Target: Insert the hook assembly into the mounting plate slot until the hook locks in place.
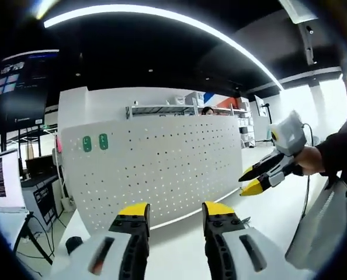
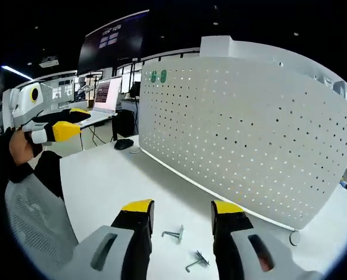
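My right hand-held gripper [image 2: 181,211] hangs spread and empty over the white tabletop [image 2: 115,175]; a metal hook [image 2: 173,234] lies between its jaws, another hook [image 2: 197,261] just nearer me. My left hand-held gripper [image 1: 174,211], spread and empty too, faces the pegboard [image 1: 162,169] ahead.

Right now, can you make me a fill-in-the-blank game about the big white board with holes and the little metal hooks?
1. Two small grey metal hooks lie on the white ____.
2. The upright white perforated metal board carries two ____ tags near its top corner.
3. The right gripper has its jaws ____.

Missing words: table; green; open
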`<state>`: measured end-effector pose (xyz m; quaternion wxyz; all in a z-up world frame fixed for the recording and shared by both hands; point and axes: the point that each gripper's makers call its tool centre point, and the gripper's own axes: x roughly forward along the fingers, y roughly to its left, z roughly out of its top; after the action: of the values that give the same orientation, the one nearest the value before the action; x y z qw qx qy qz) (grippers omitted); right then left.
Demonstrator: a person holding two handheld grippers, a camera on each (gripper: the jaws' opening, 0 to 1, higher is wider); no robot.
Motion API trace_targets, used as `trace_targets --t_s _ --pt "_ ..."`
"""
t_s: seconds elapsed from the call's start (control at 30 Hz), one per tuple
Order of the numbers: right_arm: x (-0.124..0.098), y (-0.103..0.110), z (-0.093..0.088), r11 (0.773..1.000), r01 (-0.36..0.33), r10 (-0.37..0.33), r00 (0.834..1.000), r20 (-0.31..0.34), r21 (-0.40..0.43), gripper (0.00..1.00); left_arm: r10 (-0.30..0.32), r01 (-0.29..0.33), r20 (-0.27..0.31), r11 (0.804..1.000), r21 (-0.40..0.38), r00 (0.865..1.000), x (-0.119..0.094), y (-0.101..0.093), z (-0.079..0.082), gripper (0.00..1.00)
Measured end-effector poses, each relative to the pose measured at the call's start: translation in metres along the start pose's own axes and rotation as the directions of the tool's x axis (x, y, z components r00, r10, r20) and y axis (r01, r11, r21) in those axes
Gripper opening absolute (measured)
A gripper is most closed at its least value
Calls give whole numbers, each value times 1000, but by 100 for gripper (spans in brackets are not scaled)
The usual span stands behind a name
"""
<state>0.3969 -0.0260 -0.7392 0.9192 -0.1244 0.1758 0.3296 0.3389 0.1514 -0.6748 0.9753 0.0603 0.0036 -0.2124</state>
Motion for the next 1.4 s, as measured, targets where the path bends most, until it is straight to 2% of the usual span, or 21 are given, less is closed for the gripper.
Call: trace_targets --t_s 0.3,0.67,0.77,1.07,1.4 --pt "12 1 -21 1000 -12 13 999 -40 21 34 -28 28 -26 1000 14 999 4 -7 -9 37" --pt "24 7 -46 1000 -31 31 993 -112 -1 30 -47 47 -22 999 7 999 3 -9 -8 36" --pt "28 7 -59 999 -38 37 988 -150 -3 28 -61 62 -29 998 13 998 5 -12 -9 36" --pt "44 8 -82 998 -69 68 973 -219 4 21 -76 76 -37 997 17 996 7 -14 -11 35" --pt "60 11 -103 995 -96 90 954 -287 -7 14 -75 76 -51 997 13 996 8 -13 -15 34"
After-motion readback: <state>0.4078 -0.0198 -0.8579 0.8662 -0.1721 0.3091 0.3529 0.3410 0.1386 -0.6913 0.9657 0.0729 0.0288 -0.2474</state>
